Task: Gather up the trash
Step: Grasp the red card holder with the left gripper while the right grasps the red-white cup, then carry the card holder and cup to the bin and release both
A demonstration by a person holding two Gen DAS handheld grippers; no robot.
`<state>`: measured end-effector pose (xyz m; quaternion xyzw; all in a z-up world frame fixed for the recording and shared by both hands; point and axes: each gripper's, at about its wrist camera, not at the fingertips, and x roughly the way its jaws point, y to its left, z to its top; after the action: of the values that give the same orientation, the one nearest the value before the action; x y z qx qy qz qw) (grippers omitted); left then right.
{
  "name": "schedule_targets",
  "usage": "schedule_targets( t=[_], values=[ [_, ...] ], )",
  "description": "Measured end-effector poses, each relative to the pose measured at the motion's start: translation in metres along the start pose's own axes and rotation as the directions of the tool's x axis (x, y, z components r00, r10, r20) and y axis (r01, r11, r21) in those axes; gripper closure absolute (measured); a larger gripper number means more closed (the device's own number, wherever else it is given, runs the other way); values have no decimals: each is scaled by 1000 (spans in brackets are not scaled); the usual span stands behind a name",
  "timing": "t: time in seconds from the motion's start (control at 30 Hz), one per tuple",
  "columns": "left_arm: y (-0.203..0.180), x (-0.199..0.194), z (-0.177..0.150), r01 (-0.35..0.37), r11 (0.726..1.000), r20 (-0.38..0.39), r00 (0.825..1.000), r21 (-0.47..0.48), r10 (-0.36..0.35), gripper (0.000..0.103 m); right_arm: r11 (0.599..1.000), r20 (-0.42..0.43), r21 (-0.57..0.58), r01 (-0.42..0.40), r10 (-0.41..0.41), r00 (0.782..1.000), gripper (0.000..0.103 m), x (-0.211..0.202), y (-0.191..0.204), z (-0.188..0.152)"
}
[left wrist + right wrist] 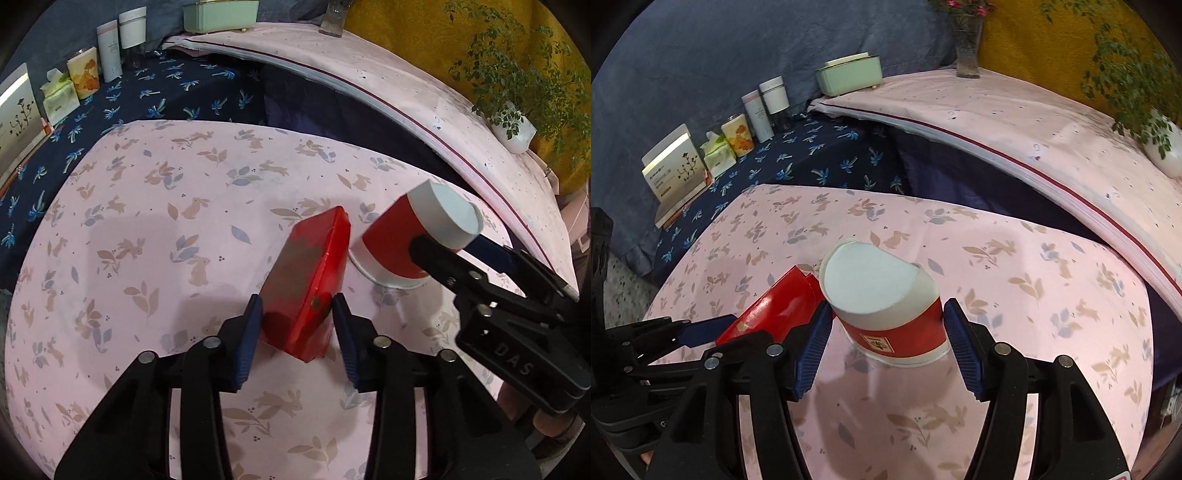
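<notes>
A shiny red box [308,280] is tilted above the pink rabbit-print table [155,229]. My left gripper [297,325] is shut on its near end, blue pads on both sides. A red and white paper cup [886,314], upside down and crumpled at the base, is held between the pads of my right gripper [884,336]. The cup [413,240] and the right gripper [450,258] also show in the left wrist view, just right of the box. The box [772,314] and the left gripper [701,332] show in the right wrist view, left of the cup.
A dark blue patterned cloth [798,162] at the back left carries cartons, a tissue pack [716,151], canisters and a green box [849,74]. A pale pink raised surface [1034,122] curves along the right with a vase [967,48] and a potted plant [1160,144].
</notes>
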<state>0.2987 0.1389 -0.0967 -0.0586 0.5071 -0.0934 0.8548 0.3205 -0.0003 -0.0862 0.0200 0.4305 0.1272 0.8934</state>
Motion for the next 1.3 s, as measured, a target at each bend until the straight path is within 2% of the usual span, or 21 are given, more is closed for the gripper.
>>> schedule_targets(
  t=[0.13,0.43,0.67,0.93,1.3],
  values=[
    [0,-2,-1,17,1000,4,1000,5,-17,75,1000,-6,-23,-14,13,1000,42,4,6,0],
    [6,-10,-8,32,999,4,999,-34,-31,81,997,-29,-43,-56,55,998,46,-3,16,-12],
    [0,-20,-21,41,998,3,999,-49,-41,82,999,-12,30,-39,40,999,46,-25,10,-30],
    [-21,-43,-39,62,997,10,998,-42,-62,85,993,13,120,7,-8,1000,46,-67,-7,-54],
    [-86,-81,-65,107,993,27,994,51,-108,85,979,57,194,60,-72,996,46,-139,-37,-91]
  ],
)
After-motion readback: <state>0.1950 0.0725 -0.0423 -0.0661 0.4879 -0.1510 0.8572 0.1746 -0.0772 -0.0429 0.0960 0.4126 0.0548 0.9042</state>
